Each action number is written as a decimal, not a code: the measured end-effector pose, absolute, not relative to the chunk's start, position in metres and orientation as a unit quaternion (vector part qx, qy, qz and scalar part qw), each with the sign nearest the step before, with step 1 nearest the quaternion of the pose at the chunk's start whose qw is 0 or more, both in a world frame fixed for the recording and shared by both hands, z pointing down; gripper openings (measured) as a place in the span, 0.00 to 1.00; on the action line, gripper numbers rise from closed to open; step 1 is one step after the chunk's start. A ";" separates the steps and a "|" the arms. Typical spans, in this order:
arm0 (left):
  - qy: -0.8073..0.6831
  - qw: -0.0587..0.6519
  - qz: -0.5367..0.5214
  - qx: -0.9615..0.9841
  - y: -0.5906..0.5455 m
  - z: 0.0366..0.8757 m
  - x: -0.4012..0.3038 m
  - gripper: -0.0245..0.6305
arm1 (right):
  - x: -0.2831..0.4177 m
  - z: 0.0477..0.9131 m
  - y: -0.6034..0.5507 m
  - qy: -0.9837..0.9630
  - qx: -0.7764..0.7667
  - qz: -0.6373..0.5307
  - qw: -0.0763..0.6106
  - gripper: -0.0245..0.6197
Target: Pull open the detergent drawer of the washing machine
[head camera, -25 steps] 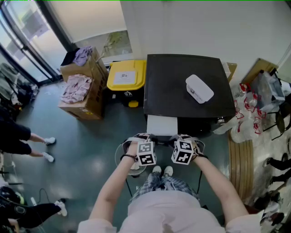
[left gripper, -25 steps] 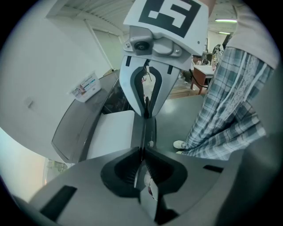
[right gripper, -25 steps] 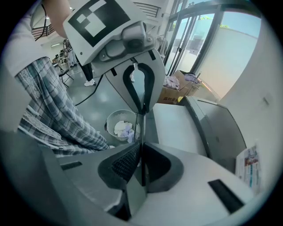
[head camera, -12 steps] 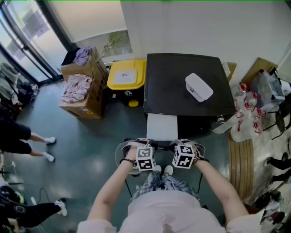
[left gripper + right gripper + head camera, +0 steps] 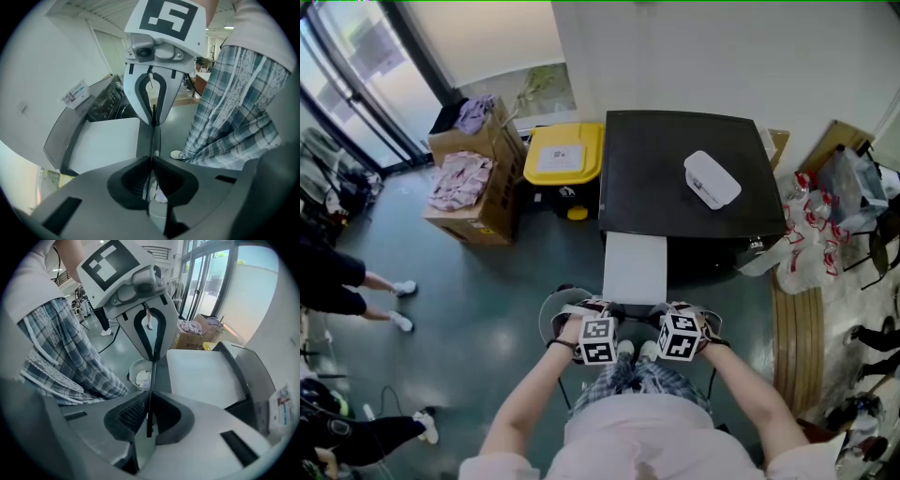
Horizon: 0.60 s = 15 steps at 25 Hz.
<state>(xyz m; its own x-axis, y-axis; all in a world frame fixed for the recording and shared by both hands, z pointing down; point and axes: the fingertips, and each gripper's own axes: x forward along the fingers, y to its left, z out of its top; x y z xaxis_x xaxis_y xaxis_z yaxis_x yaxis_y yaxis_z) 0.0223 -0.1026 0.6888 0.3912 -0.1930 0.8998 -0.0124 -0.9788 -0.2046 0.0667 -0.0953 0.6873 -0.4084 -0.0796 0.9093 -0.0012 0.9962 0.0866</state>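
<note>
**Head view:** the camera sits above the person and faces steeply down, far enough off to take in the whole dark machine top [image 5: 689,178] and the white drawer [image 5: 635,267].

**Left gripper view:** the camera rides on the left gripper [image 5: 152,161] and looks closely along its jaws, with the white drawer at picture left.

**Right gripper view:** the camera rides likewise on the right gripper [image 5: 151,399], with the white drawer at picture right.

The two gripper views face each other, and all three views share the white drawer.
</note>
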 end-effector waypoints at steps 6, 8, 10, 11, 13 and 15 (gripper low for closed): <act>0.065 0.079 -0.546 -0.832 -0.100 0.690 0.023 0.12 | 0.068 0.689 -0.092 -0.841 0.027 -0.033 0.539 0.11; 0.064 0.076 -0.546 -0.832 -0.099 0.689 0.023 0.12 | 0.068 0.687 -0.091 -0.842 0.026 -0.032 0.539 0.11; 0.063 0.072 -0.545 -0.833 -0.100 0.688 0.023 0.12 | 0.068 0.687 -0.092 -0.842 0.027 -0.030 0.538 0.12; 0.063 0.069 -0.544 -0.834 -0.100 0.688 0.023 0.12 | 0.068 0.687 -0.092 -0.842 0.027 -0.028 0.538 0.12; 0.064 0.061 -0.540 -0.837 -0.102 0.687 0.023 0.12 | 0.067 0.686 -0.094 -0.844 0.030 -0.022 0.535 0.12; 0.065 0.050 -0.534 -0.841 -0.102 0.685 0.025 0.13 | 0.066 0.682 -0.094 -0.850 0.034 -0.006 0.525 0.12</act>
<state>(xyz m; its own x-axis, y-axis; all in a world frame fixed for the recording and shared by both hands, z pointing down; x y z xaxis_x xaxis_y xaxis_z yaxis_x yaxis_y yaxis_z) 0.0246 -0.1018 0.6851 0.4207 -0.1624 0.8925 -0.0552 -0.9866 -0.1535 0.0658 -0.0944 0.6820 -0.4457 -0.0642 0.8929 -0.0510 0.9976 0.0462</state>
